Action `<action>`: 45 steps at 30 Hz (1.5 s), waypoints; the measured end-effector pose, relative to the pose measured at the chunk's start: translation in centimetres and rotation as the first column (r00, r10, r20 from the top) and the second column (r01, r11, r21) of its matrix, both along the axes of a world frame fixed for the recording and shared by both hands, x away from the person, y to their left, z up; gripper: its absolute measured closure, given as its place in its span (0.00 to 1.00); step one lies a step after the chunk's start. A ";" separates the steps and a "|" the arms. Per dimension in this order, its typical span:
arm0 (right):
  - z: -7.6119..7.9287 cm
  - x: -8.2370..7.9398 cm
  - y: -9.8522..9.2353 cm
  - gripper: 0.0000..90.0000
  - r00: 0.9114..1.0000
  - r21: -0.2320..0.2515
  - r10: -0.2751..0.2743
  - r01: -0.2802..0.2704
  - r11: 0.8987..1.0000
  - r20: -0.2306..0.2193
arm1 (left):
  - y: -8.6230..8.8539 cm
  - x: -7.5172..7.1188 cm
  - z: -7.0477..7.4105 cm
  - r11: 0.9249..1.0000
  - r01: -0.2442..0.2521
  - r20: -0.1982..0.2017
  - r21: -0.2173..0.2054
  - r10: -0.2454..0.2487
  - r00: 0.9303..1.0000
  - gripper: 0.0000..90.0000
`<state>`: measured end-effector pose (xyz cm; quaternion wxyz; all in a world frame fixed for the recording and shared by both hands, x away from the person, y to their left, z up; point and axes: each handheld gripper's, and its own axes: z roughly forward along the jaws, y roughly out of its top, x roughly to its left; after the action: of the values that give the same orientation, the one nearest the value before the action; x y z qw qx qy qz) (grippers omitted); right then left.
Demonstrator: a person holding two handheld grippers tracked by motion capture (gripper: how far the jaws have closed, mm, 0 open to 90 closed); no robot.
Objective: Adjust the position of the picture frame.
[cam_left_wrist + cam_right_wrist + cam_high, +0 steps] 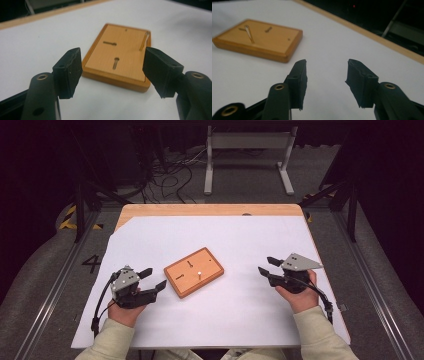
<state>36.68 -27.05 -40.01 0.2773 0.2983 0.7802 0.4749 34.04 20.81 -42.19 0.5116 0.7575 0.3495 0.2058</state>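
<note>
In the high view, nearest the camera, the person's two sleeved forearms come in over the near edge of the table [235,227]. The left tongs [156,278] and the right tongs [266,266] both stand apart with nothing between them. Between them, near the middle of the white sheet, lies the wooden board [194,271], flat, its long axis running from near-left toward far-right. A thin pin [198,273] stands upright in it, beside two short slots.

In the left gripper view, the left tongs [113,71] frame the board [117,60]; its near long edge lies just ahead of the jaws, and the pin [145,41] rises by the board's right side.

In the right gripper view, the right tongs [325,83] point past the board [262,42], which sits well apart toward the left; the pin [249,33] shows leaning in that picture.

Judging from this, the reach is only starting. It would go best if the left tongs steady the board's edge while the right turn toward the pin and close squarely on its shaft.
</note>
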 end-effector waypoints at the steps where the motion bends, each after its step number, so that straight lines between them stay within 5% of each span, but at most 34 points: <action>1: 0.0 -0.2 -0.3 0.51 1.000 0.019 -0.003 0.003 1.000 0.009 | 0.2 -0.1 0.0 1.000 0.003 0.007 -0.015 -0.003 1.000 0.36; 10: -0.9 -0.3 -3.0 0.44 0.998 0.113 -0.070 0.069 0.991 -0.001 | 0.8 0.1 -0.2 0.998 -0.015 0.014 -0.059 0.016 1.000 0.36; 45: -1.0 -0.3 -2.7 0.43 0.998 0.101 -0.069 0.068 0.993 0.004 | 0.7 0.2 -0.3 0.998 -0.017 0.008 -0.055 0.017 1.000 0.36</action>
<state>36.39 -29.73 -41.03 0.2810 0.3368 0.7433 0.5050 34.25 21.50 -42.49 0.5318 0.7393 0.3592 0.2037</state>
